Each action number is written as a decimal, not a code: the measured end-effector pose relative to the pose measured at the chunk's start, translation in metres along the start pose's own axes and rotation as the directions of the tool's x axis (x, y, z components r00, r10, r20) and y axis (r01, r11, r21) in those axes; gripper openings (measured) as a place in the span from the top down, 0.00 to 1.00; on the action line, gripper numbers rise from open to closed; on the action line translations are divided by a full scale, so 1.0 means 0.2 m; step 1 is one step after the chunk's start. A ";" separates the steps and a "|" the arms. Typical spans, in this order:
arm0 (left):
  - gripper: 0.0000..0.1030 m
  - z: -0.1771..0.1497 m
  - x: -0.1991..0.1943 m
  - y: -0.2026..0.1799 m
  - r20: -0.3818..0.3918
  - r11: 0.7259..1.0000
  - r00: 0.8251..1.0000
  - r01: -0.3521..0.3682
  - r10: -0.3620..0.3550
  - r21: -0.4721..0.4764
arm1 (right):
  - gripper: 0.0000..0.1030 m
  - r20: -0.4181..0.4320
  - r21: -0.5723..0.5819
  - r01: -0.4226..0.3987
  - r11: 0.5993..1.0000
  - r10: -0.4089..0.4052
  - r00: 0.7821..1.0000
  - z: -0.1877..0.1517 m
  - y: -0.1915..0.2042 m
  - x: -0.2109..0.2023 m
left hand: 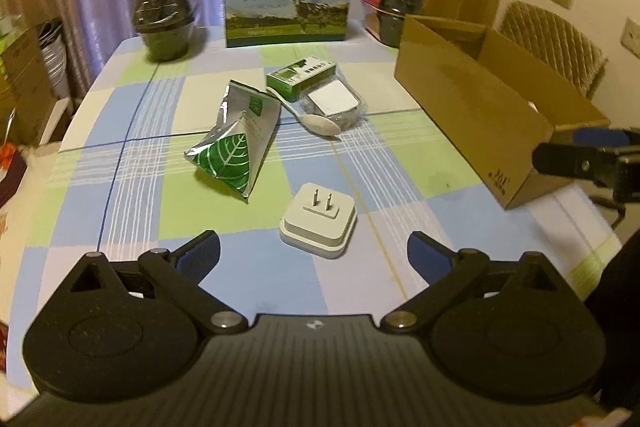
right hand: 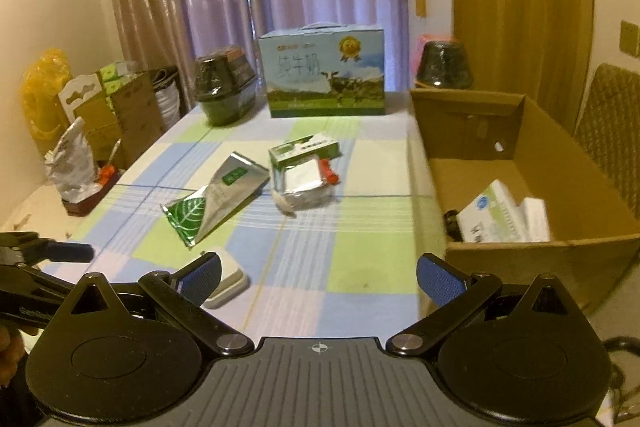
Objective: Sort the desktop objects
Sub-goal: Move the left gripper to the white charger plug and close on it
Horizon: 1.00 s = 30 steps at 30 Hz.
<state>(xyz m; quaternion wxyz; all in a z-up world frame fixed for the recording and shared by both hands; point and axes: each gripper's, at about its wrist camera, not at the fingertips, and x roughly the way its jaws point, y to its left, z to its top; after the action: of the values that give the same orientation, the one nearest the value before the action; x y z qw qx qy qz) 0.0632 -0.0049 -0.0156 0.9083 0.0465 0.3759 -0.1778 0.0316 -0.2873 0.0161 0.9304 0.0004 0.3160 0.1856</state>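
While the white square plug adapter (left hand: 318,219) lies flat on the checked tablecloth (left hand: 132,211), prongs up, the left gripper (left hand: 314,253) hangs just before it with jaws wide open and empty. To grab it well, I think the fingers should go down on both sides and squeeze the smooth body, not the prongs. The right gripper (right hand: 318,277) is open and empty too, near the brown cardboard box (right hand: 540,259).
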 end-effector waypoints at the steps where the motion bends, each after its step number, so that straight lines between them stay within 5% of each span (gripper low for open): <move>1: 0.05 0.00 0.01 0.00 0.000 1.000 1.000 0.005 -0.005 0.015 | 0.02 -0.004 0.000 -0.003 1.000 0.003 1.000 0.00 0.00 0.01; 20: 0.12 0.02 0.47 0.08 -0.103 0.972 0.989 0.127 -0.108 0.196 | 0.02 -0.111 0.040 -0.017 0.999 0.021 0.994 -0.07 0.01 0.36; 30: 0.28 0.04 0.67 0.06 -0.162 0.956 0.976 0.184 -0.149 0.228 | 0.02 -0.133 0.051 -0.013 0.999 0.019 0.991 -0.09 -0.02 0.47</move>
<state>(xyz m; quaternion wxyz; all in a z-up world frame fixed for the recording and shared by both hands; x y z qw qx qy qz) 0.1608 -0.0336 -0.1049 0.8483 0.1374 0.4182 -0.2943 0.0923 -0.2600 -0.0537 0.9053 0.0138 0.3822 0.1847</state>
